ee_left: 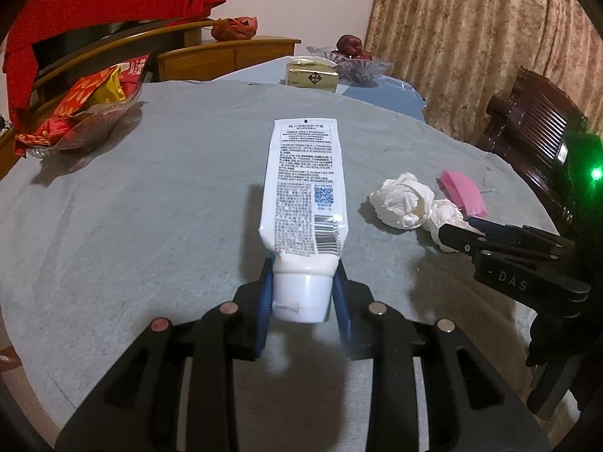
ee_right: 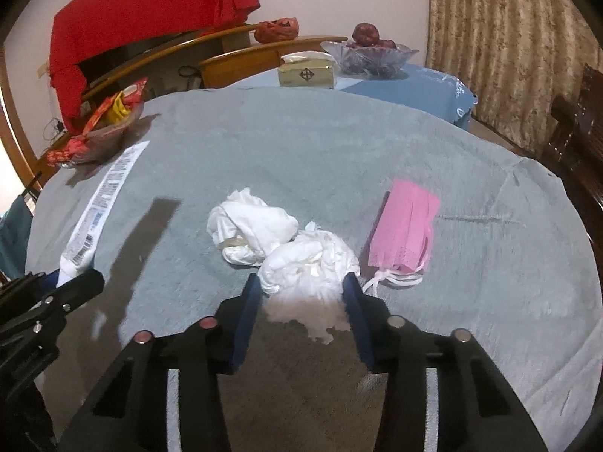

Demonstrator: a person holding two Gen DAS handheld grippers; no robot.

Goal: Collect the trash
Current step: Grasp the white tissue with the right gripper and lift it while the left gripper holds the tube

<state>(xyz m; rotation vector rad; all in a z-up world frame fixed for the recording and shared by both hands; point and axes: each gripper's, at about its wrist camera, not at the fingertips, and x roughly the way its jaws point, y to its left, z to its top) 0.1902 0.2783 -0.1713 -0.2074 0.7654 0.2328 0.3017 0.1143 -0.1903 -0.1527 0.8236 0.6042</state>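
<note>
Left gripper [ee_left: 303,293] is clamped on the cap end of a white tube [ee_left: 303,192] held above the grey-covered table [ee_left: 150,196], while the right gripper [ee_right: 303,305] brackets the nearer tissue wad [ee_right: 309,263] toward the table's right edge, its pads touching it. Soft tissue may tear or slip out, and the adjoining wad [ee_right: 250,226] or pink mask [ee_right: 405,231] could be dragged along.

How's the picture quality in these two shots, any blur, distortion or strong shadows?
Left wrist view: sharp, fisheye-bent table edge, hard shadow left of the tube, green glare at right. Right wrist view: softer, the near tissue smeared at its lower edge.
</note>
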